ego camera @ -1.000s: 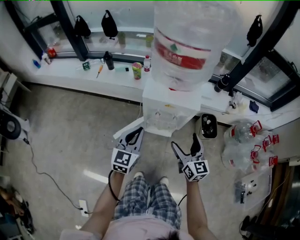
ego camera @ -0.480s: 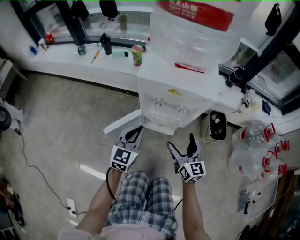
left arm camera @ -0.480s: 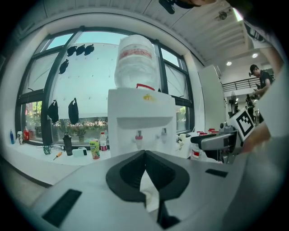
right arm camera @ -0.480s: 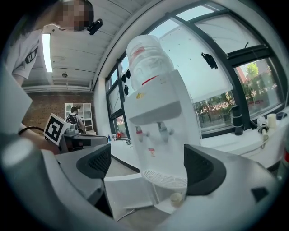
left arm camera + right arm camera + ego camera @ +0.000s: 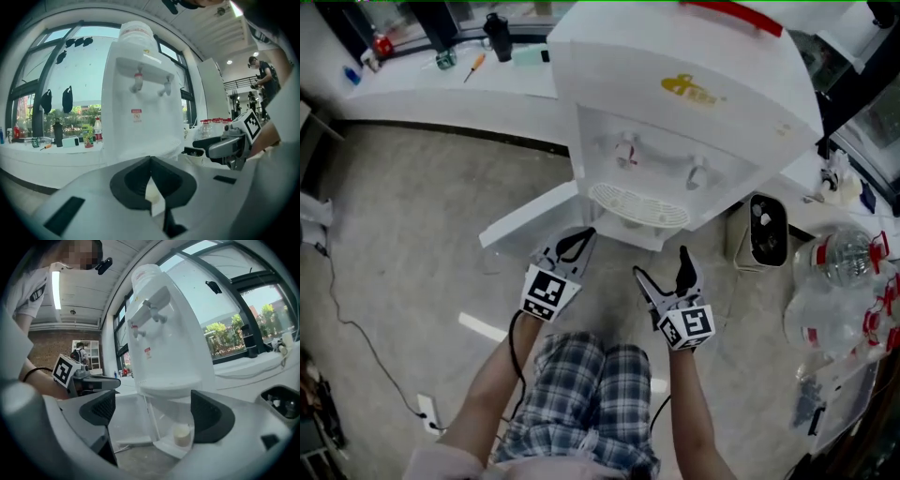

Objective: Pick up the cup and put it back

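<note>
A small white cup (image 5: 182, 434) stands in the open lower compartment of the white water dispenser (image 5: 694, 103); only the right gripper view shows it, between and beyond my right gripper's jaws. The head view hides the cup under the dispenser's drip tray (image 5: 639, 206). My right gripper (image 5: 661, 265) (image 5: 152, 414) is open and empty, a short way in front of the dispenser. My left gripper (image 5: 573, 246) (image 5: 150, 161) is shut with nothing held, beside the open compartment door (image 5: 530, 217).
A white bin with a dark inside (image 5: 766, 231) stands right of the dispenser, and several empty water bottles (image 5: 839, 281) lie further right. A window ledge (image 5: 422, 89) with small items runs behind. A cable (image 5: 356, 328) trails on the floor at left.
The head view has tilted down and come closer: the dispenser's front with its taps now shows instead of the big bottle on top. Both grippers sit nearer the dispenser's base, their states unchanged.
</note>
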`<action>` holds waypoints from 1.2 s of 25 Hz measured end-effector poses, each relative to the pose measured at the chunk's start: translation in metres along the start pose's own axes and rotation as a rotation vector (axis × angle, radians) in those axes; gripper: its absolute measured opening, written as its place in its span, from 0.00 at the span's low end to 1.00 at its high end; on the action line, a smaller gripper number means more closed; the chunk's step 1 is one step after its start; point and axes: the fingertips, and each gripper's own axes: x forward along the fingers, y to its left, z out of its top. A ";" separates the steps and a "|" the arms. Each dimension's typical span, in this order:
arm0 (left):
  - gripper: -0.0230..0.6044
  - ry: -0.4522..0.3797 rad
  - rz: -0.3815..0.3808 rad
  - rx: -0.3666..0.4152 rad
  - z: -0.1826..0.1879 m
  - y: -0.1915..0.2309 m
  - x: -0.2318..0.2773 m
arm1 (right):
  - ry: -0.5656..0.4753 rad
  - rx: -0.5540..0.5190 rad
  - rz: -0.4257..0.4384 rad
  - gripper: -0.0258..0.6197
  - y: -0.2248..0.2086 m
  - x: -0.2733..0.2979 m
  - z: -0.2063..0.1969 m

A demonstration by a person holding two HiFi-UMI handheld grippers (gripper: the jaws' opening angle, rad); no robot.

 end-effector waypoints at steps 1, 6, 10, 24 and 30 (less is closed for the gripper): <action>0.08 0.000 -0.008 0.013 -0.016 -0.001 0.007 | -0.003 -0.003 0.005 0.81 -0.004 0.005 -0.017; 0.08 0.021 -0.055 0.039 -0.102 -0.005 0.041 | 0.009 -0.045 0.031 0.81 -0.015 0.032 -0.099; 0.08 -0.001 -0.056 -0.010 -0.150 0.001 0.068 | 0.015 -0.068 0.057 0.81 -0.024 0.053 -0.149; 0.08 -0.023 -0.009 -0.002 -0.224 0.013 0.113 | 0.025 -0.090 0.003 0.81 -0.064 0.096 -0.234; 0.08 -0.021 0.016 -0.025 -0.233 0.017 0.112 | 0.044 -0.121 -0.073 0.81 -0.078 0.113 -0.251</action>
